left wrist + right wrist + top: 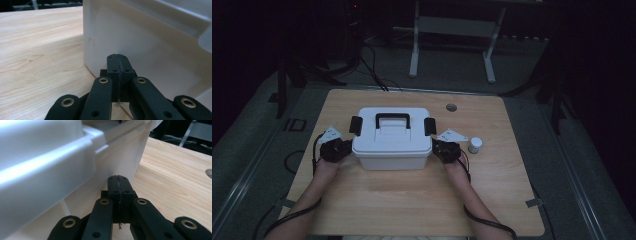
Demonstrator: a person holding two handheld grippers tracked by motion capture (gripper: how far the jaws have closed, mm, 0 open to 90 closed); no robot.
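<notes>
I have a gripper at each end of the white box (391, 145), which sits a little behind the middle of the wooden table (412, 200). My left gripper (343, 148) is at the box's left end wall, low down under the lid's rim; in the left gripper view (117, 58) its jaws are pressed together with nothing between them, the tips right up against the wall, though I cannot tell whether they touch it. My right gripper (440, 148) mirrors it at the box's right end, and in the right gripper view (118, 179) those jaws are also together and empty, close beside the wall beneath the overhanging lid edge.

The box's lid is on, with a black handle (392, 119) lying flat on top and a black latch (356, 124) at each end, both just behind my grippers.

Just right of the box, past my right gripper, stands a small white jar (475, 145); that is the tightest spot. Behind the box and to its right is a round cable hole (451, 107) in the tabletop. In front of the box the table lies bare up to its near edge, between my forearms. Left of the box the table edge is near my left gripper.
</notes>
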